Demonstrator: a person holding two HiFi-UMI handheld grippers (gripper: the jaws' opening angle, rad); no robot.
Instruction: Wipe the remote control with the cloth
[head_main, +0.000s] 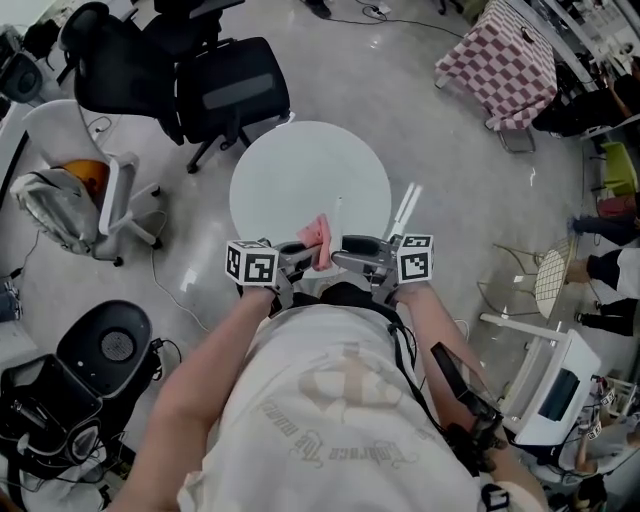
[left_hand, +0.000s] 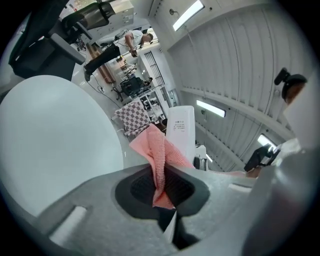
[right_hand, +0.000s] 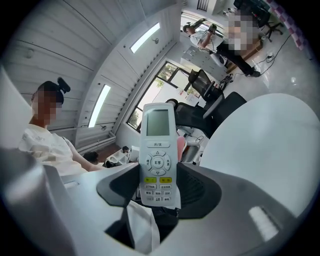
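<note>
The left gripper's (left_hand: 162, 189) fingers pinch the pink cloth (left_hand: 157, 150); the right gripper's (right_hand: 160, 192) fingers squeeze the remote control's (right_hand: 157, 155) bottom end. A hard rub could knock it loose.

My head camera looks steeply down over my chest onto the round white table (head_main: 310, 170). Each gripper camera rides close behind its own jaws, facing the other over that table's near edge. Both catch the remote (right_hand: 157, 155), and the pink sliver behind it in the right gripper view is probably the cloth (right_hand: 181, 146).
</note>
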